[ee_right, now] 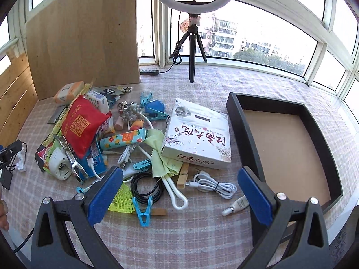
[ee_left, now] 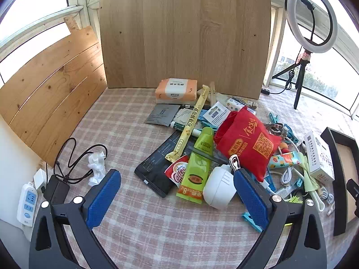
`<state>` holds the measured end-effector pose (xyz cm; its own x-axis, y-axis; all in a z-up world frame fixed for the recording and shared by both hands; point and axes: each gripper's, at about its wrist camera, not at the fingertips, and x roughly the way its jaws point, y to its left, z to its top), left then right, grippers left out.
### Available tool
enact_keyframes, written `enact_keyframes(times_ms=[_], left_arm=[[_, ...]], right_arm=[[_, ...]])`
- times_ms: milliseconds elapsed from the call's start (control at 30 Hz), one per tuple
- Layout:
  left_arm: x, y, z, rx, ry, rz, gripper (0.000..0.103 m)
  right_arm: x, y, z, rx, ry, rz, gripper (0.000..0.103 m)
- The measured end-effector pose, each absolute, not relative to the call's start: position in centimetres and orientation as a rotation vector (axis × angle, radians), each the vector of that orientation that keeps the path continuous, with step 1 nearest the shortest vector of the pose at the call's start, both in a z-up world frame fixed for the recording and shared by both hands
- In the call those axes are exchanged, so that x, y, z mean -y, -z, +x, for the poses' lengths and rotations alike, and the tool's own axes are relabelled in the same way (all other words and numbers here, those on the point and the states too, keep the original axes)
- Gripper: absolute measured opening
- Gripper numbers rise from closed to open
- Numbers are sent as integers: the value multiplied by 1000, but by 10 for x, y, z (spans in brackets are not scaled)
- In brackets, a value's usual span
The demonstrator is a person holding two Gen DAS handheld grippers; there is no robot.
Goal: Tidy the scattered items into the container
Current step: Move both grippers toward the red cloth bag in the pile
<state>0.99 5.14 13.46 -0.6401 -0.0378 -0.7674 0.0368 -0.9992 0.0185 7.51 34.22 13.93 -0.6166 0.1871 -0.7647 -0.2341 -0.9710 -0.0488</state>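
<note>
Both claws spread wide — right claw point(ee_right: 179, 192) above clutter, black tray point(ee_right: 246, 134) beside it.

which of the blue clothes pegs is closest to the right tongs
The light blue peg lying on the cloth just ahead of the right tongs, below the black cable coil; the other blue pegs lie farther back.

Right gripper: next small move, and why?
Probably ease the right gripper down onto the coiled white cable. Its jaws are open and empty, the cable lies loose right ahead, beside the empty black tray.
</note>
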Motion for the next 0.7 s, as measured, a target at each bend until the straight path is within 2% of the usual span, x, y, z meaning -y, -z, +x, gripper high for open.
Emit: enact_keyframes(times_ms=[333,700], left_arm=[[-108,-175,24,28,2831,1210,101],[-127,-198,-2,121,2865,1169,101]], right_arm=[[-393,-174,77,-85,-2712,-1160,103],[-413,-198,62,-176,-2792,-1074,99]])
